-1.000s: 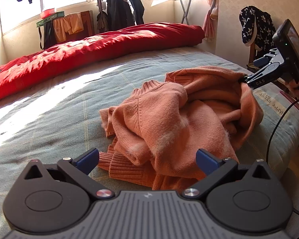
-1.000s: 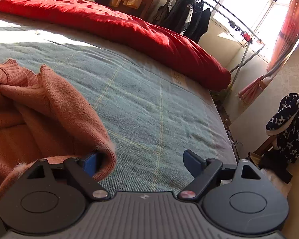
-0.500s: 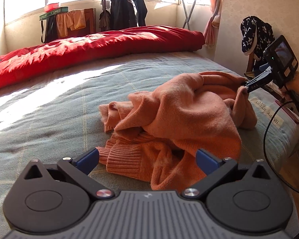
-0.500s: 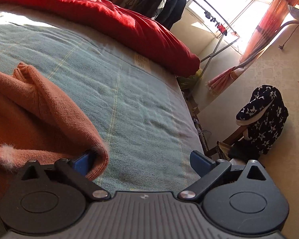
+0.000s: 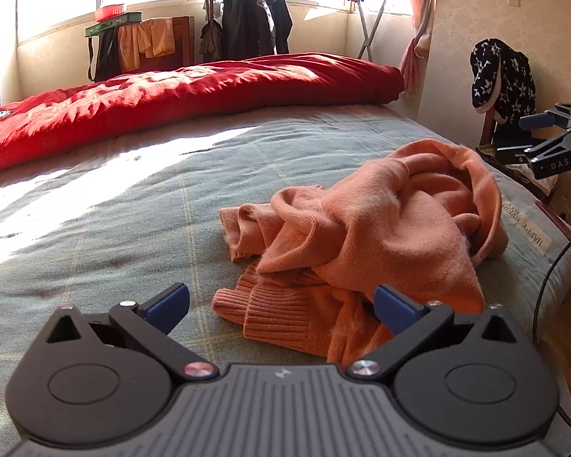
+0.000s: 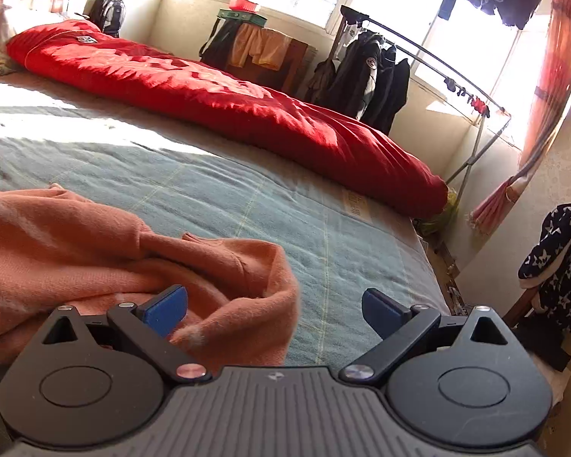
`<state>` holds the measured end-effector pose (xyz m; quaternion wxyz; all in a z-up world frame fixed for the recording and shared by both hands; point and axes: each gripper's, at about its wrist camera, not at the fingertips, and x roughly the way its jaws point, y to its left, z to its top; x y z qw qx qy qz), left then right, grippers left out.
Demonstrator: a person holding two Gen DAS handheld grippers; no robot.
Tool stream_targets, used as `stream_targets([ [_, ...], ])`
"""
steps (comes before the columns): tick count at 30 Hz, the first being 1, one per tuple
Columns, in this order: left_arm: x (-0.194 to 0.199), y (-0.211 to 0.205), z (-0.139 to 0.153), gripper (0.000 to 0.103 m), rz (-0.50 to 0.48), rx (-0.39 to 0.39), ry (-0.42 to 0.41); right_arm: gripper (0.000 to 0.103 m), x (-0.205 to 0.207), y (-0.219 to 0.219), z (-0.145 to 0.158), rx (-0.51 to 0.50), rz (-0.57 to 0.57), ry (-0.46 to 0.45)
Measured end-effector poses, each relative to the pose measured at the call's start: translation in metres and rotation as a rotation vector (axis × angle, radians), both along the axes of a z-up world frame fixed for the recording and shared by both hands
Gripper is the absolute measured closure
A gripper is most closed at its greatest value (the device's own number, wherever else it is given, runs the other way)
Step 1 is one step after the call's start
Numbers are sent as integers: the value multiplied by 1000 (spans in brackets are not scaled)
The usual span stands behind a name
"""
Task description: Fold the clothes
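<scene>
An orange knitted sweater (image 5: 380,236) lies crumpled in a heap on the grey-green bed cover (image 5: 133,221), near the bed's right edge. My left gripper (image 5: 281,304) hovers open just in front of its ribbed cuff, and the pads press on nothing. My right gripper (image 5: 529,137) shows at the far right of the left wrist view, open and clear of the cloth, beyond the bed's edge. In the right wrist view the right gripper (image 6: 274,310) stands wide open above a fold of the sweater (image 6: 95,251), with nothing gripped.
A rolled red quilt (image 5: 171,103) lies along the far side of the bed. A clothes rack with dark jackets (image 5: 251,26) stands by the window. A star-patterned garment (image 5: 502,76) hangs over a chair on the right. A black cable (image 5: 552,274) hangs off the bed's right edge.
The right gripper let go of the sweater's edge and drew back up and to the right. The lifted part sank onto the heap. The left gripper backed off a little.
</scene>
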<state>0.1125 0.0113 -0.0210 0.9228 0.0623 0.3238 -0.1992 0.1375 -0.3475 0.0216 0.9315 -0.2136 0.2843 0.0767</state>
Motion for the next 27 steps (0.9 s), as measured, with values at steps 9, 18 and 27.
stream_targets([
  [9, 18, -12, -11, 49, -119, 136, -37, 3, -27, 31, -8, 27, 101, 31],
  [18, 37, -40, -9, 50, -235, 151, -92, 3, -32, 21, -12, 95, 86, 65],
  [27, 45, -68, -4, 56, -362, 64, -51, 3, -32, 23, -23, 143, 95, 91],
])
